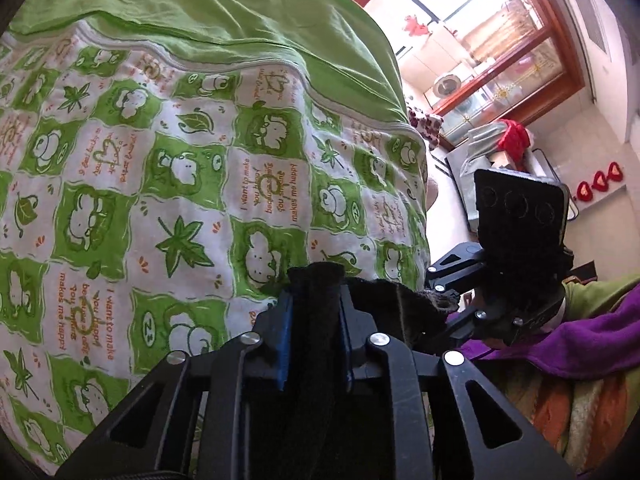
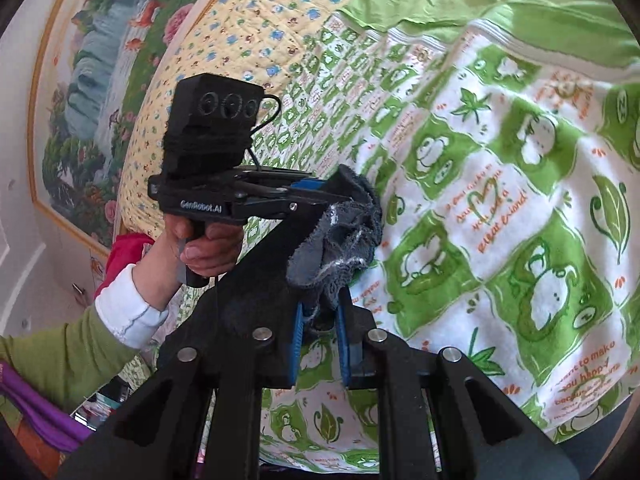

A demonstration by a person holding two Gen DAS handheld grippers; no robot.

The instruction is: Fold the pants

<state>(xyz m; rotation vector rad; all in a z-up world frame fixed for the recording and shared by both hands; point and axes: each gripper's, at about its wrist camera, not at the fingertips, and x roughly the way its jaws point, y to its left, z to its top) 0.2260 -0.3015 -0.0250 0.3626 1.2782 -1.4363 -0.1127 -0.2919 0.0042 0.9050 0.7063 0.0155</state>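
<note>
Above the quilt [image 1: 160, 184], fleecy dark pants [image 2: 340, 240] hang bunched.

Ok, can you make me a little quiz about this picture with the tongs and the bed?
1. True or false: both tongs are pinching dark cloth.
2. What colour squares cover the quilt?
A. blue
B. green
C. red
3. Fill in: the right tongs grip the ____ pants.

Key
1. true: the left tongs pinch the cloth too.
2. B
3. dark
</note>
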